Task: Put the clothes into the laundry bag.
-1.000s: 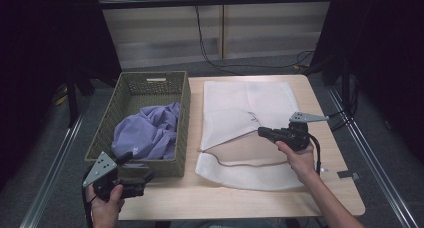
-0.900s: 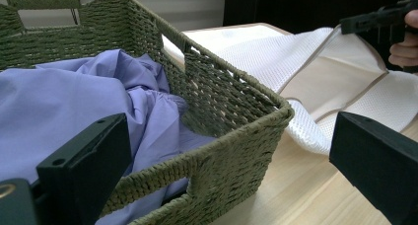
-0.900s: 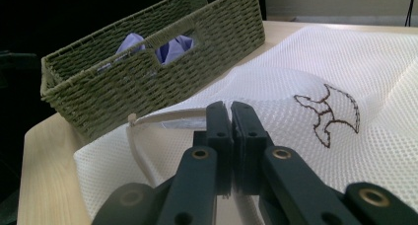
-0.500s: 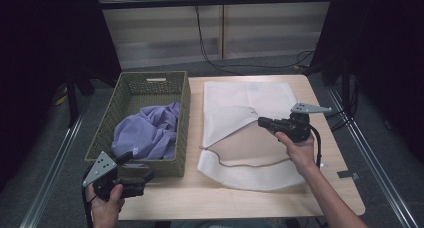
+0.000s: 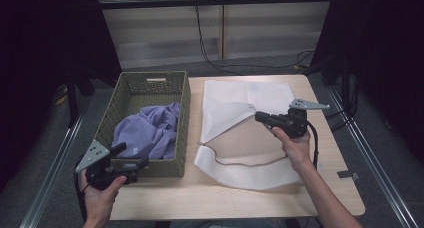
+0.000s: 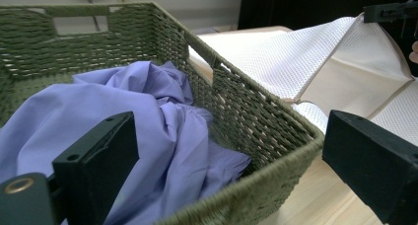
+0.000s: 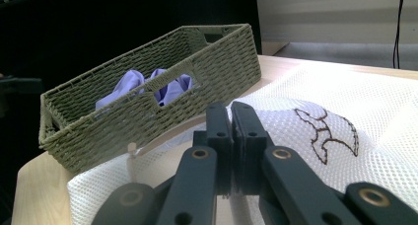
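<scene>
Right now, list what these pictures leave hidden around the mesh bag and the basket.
- Basket floor: covered by the purple garment in the high view.
- Mesh bag interior: screened by the lifted top layer in the high view.
- Fabric between the right gripper jaws: masked by the shut jaws in the right gripper view.
- Left gripper jaw tips: cut by the frame in the left gripper view.

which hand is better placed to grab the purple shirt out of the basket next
Left, probably. The left claw is open beside the basket, facing the purple shirt. The right claw is shut on the white mesh bag, holding its flap up.
</scene>
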The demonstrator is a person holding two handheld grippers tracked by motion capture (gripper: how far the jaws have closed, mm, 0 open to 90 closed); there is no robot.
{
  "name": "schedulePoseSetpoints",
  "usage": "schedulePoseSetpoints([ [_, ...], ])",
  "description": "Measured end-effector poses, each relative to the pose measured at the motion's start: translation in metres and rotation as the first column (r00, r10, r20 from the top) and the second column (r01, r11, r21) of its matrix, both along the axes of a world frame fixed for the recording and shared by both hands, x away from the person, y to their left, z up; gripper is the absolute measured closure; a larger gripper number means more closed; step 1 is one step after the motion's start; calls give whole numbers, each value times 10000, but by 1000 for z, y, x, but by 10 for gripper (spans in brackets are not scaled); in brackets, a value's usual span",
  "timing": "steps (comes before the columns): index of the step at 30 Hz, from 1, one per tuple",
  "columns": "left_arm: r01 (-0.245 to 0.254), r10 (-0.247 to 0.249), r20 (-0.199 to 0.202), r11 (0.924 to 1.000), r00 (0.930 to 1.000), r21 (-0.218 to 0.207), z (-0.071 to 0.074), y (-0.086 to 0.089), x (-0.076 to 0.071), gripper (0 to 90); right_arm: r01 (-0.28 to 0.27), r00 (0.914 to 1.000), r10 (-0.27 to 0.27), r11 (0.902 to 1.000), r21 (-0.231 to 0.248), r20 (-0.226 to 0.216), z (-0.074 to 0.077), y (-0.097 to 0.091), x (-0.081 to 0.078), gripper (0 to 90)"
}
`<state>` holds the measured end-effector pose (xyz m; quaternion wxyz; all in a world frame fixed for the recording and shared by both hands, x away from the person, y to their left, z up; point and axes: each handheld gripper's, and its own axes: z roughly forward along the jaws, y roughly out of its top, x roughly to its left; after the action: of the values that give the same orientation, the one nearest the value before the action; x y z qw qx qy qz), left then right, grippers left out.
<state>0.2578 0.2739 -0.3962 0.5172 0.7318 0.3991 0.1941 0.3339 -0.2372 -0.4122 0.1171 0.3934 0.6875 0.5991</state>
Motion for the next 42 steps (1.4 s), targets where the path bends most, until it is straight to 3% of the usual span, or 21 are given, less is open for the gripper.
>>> schedulePoseSetpoints([
  [2,85,-78,-169,9992,9998,392,3,0,9,67,-37,10000,37,10000,-19,-15,-1,0,-1,870],
  [4,162,-148,-290,9987,9995,488,6,0,16,68,-71,10000,71,9999,-111,-13,-1,0,-1,870],
  [5,127,-91,-427,9963,9990,848,10,-1,26,69,-72,10000,72,9999,-109,-16,-1,0,-2,869],
  [8,264,-180,-890,9952,9959,940,15,-2,43,96,-61,10000,61,9999,-97,0,-1,-1,-3,869],
  [9,264,-180,-890,9952,9959,940,15,-2,43,98,-61,10000,61,9999,-97,0,-1,-1,-3,869],
  [11,384,-255,-914,9891,9955,1422,18,-4,57,115,-62,10000,62,9999,-91,-10,-1,-2,-3,869],
  [20,682,-484,-1294,9858,9904,1537,25,-12,91,100,-87,10000,87,9997,-207,-40,-2,0,-3,864],
  [21,864,-614,-1597,9842,9853,1545,24,-15,100,100,-94,9999,93,9998,-196,-72,-2,0,-3,863],
  [23,942,-659,-1739,9827,9825,1597,22,-16,108,102,-125,9998,123,9998,-171,-136,-1,0,-3,864],
  [31,474,-65,-2063,9798,9785,1942,10,-14,136,89,-198,9996,195,9997,-154,-196,-2,0,-3,863],
  [32,740,-215,-2458,9757,9691,2063,5,-14,144,89,-217,9996,214,9996,-166,-198,-2,0,-2,864],
  [34,828,-164,-2590,9653,9657,2476,0,-16,150,79,-247,9993,243,9996,-141,-276,-3,0,-2,864],
  [35,942,-220,-2750,9631,9612,2520,-3,-17,153,78,-245,9994,241,9996,-172,-262,-3,0,-1,864],
  [36,942,-220,-2750,9631,9612,2520,-3,-17,153,76,-245,9994,241,9996,-172,-262,-3,0,-1,864],
  [37,1237,-416,-2873,9538,9569,2739,-9,-17,156,74,-225,9993,220,9996,-174,-301,-3,-1,-2,864],
  [38,1267,-402,-2901,9498,9561,2861,-11,-18,157,74,-221,9993,216,9996,-181,-302,-3,-1,-2,864],
  [39,1267,-402,-2901,9498,9561,2861,-11,-18,157,72,-221,9993,216,9996,-181,-302,-3,-1,-2,864],
  [40,1582,-618,-3208,9457,9451,2840,-15,-19,160,68,-229,9993,223,9996,-185,-316,-3,-1,-2,863],
  [41,1582,-618,-3208,9457,9451,2840,-15,-19,160,64,-229,9993,223,9996,-185,-316,-3,-1,-2,863],
  [42,1721,-633,-3275,9333,9427,3152,-18,-22,161,62,-248,9992,241,9995,-207,-329,-4,-1,-1,863],
])
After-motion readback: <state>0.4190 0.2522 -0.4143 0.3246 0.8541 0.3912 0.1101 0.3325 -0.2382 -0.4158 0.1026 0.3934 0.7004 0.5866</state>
